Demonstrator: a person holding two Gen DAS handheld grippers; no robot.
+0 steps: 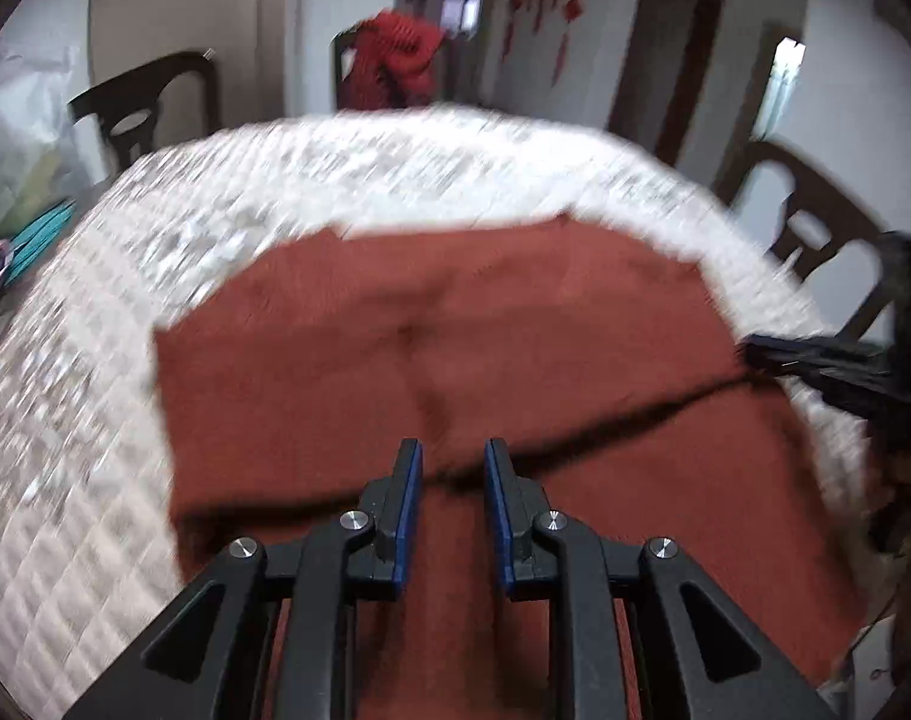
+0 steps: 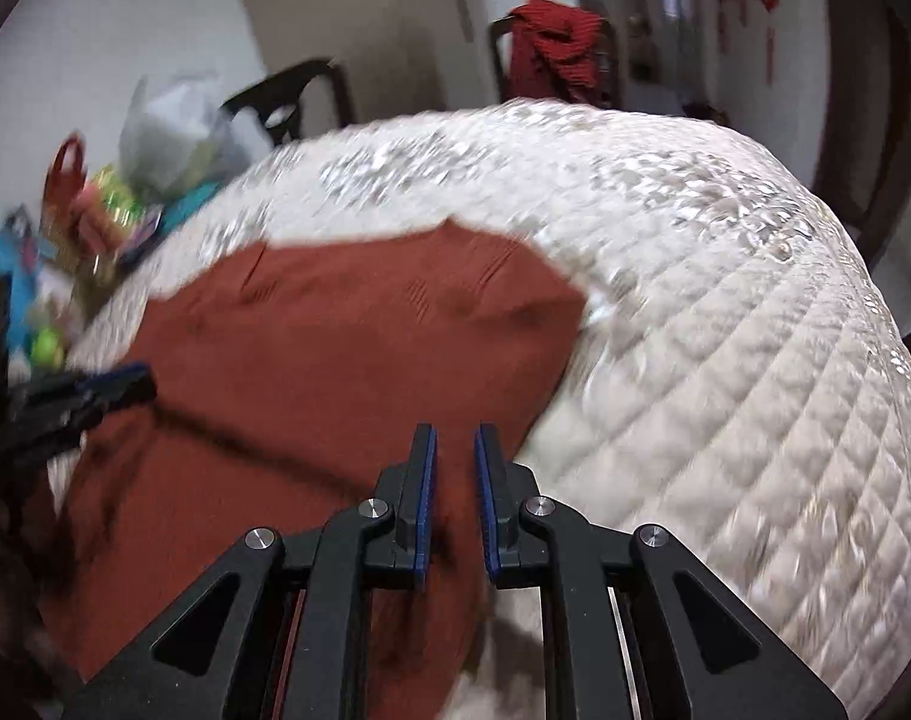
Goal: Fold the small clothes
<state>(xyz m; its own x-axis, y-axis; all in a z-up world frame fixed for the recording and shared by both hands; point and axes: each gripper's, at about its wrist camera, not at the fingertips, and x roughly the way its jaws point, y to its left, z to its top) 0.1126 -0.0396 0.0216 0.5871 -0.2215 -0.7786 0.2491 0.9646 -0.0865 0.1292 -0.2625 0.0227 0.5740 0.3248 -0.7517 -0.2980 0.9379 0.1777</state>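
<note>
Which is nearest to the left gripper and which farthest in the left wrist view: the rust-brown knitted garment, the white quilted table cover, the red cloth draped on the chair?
1. Rust-brown knitted garment, directly at the left gripper.
2. White quilted table cover, beyond and around it.
3. Red cloth on the chair, past the table's far edge.

The left wrist view looks forward and steeply down along its own fingers (image 1: 412, 498), close over the rust-red garment (image 1: 515, 312) on the quilted white table cover (image 1: 95, 420), with the right gripper (image 1: 755, 355) entering from its right edge. The right wrist view faces likewise from further right, equally near, with the left gripper (image 2: 146, 381) at its left edge. Both share the garment, the cover and the far chair draped in red cloth (image 2: 551, 48).
</note>
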